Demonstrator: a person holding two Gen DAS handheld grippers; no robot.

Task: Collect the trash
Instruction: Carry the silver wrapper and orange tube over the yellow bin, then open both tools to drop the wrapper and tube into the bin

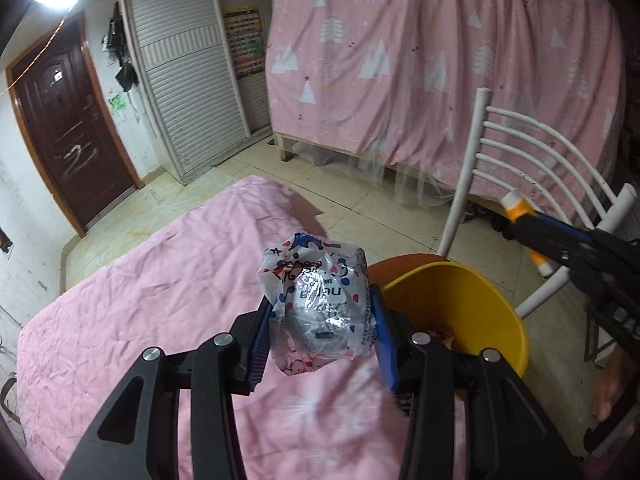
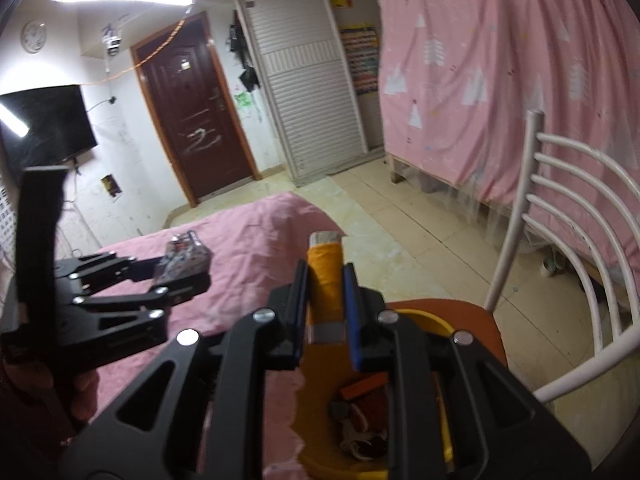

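Your left tool (image 1: 320,320) clamps the crumpled wrapper (image 1: 320,300), your right tool (image 2: 326,300) pinches the orange tube (image 2: 325,280) (both poised to drop into the yellow bin (image 1: 480,308))

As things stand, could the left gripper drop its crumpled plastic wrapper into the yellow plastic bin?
Probably yes: the left gripper holds the wrapper right beside the open bin, with nothing between.

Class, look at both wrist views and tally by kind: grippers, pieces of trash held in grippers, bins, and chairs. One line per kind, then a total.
Grippers: 2, left gripper and right gripper
Held trash: 2, crumpled wrapper and orange tube
Bins: 1, yellow bin
Chairs: 1, white chair
Total: 6
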